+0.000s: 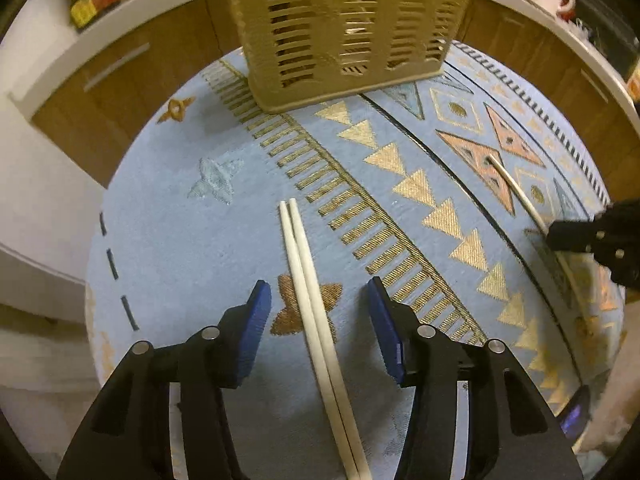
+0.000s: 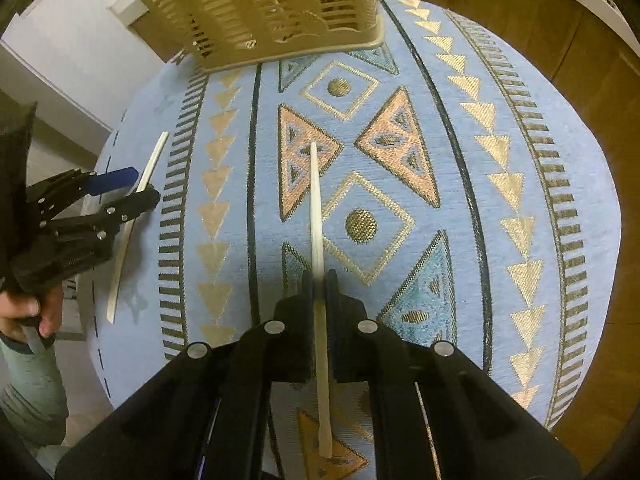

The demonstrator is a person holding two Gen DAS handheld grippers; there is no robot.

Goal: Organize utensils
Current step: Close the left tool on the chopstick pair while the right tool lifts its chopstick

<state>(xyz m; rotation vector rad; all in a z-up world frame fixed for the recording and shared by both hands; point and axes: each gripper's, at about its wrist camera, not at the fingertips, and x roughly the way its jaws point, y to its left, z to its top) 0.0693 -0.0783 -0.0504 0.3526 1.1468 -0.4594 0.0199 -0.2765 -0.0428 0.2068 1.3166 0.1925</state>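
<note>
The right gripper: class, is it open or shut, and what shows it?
Shut. In its own wrist view the right gripper has both black fingers pressed against a single white chopstick, which runs out ahead over the patterned tablecloth.

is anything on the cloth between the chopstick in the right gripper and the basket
Nothing visible. The right gripper is shut on the chopstick, and only bare cloth lies between its tip and the basket.
</note>
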